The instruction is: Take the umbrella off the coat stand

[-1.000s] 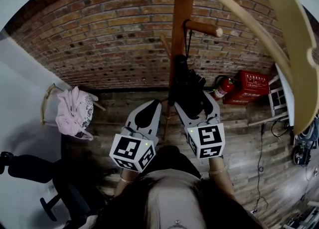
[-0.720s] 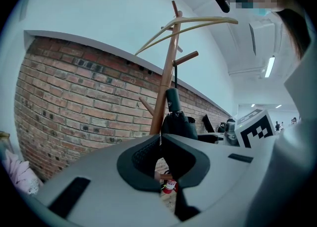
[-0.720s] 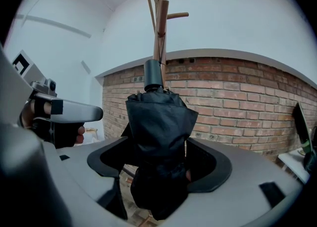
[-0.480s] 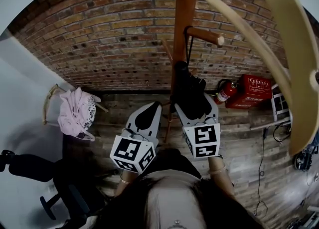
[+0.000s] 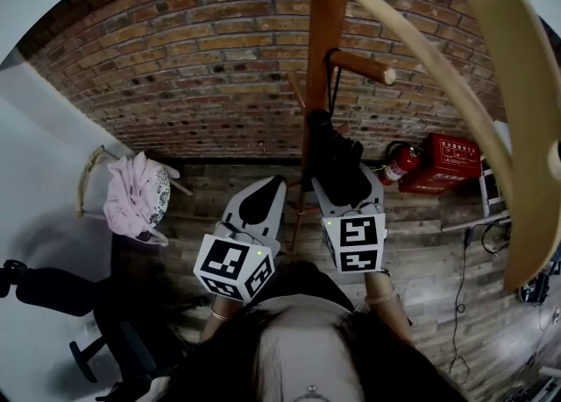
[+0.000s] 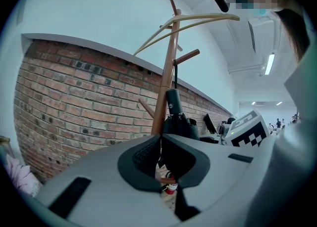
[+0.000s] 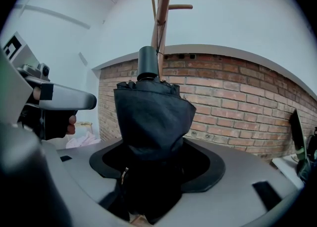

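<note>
While the right gripper (image 5: 344,186) clamps the umbrella (image 7: 151,117) between its fingers, the coat stand (image 5: 323,50) rises beyond them. The left gripper (image 5: 268,188) has its fingers together, empty.

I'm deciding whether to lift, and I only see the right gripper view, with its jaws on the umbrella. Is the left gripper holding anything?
Observer: No. The left gripper is shut on nothing, short of the umbrella.
Operator: Is the strap over a peg?
Observer: Yes, the strap hangs from the wooden peg.
Operator: What's on the floor nearby?
Observer: A red fire extinguisher sits by the brick wall, right of the coat stand.
</note>
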The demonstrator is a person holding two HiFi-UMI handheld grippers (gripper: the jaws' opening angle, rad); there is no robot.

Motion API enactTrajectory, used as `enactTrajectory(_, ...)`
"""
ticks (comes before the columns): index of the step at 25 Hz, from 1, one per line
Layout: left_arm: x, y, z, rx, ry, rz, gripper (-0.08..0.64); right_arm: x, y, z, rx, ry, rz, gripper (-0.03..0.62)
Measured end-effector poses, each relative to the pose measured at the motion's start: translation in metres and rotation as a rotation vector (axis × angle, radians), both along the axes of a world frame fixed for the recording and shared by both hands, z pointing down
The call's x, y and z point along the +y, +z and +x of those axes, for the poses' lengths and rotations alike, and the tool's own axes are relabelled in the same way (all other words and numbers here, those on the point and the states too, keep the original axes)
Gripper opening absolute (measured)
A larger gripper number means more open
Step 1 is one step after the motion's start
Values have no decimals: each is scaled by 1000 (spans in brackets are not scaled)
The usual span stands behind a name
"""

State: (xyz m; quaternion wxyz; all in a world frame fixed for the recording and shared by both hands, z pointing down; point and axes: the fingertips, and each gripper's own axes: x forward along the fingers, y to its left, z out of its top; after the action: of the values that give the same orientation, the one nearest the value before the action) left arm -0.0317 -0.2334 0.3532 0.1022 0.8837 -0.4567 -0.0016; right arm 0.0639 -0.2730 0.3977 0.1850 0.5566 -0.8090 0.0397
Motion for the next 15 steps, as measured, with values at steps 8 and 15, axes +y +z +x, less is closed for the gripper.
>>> enactTrajectory(8,0,-5,2,0,-17,9,8,0,-2,-2,-5,-17,-1,284)
enactTrajectory(15,3,-11,1,1,-37,14,8,3,-6,-1,-7,-31,-8,278)
